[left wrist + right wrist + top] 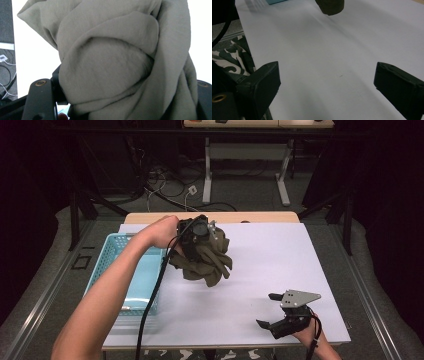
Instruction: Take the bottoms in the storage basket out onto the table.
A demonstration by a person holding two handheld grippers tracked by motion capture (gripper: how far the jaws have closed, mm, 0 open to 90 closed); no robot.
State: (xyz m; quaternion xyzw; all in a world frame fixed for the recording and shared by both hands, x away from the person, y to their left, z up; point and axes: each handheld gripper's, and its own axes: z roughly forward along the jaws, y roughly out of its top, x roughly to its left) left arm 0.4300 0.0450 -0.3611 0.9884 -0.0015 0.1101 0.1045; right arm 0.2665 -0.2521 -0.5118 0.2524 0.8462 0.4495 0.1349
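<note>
An olive-green cloth (206,262) hangs bunched up over the white table top, near its back left. My left gripper (199,245) comes at it from above and is shut on the cloth's upper part, with the fingertips buried in the folds. In the left gripper view the cloth (112,57) bulges between the two black jaws. My right gripper (266,309) rests low near the table's front right, open, with nothing between its jaws. In the right gripper view (329,82) bare table lies between the wide-apart pads, and the cloth's lower end (330,6) hangs at the top.
A light blue mesh basket (112,255) stands at the table's left edge, just left of the hanging cloth; its corner (275,1) peeks in at the top of the right gripper view. The white table top (280,265) stretches between the two grippers. Cables lie on the floor beyond.
</note>
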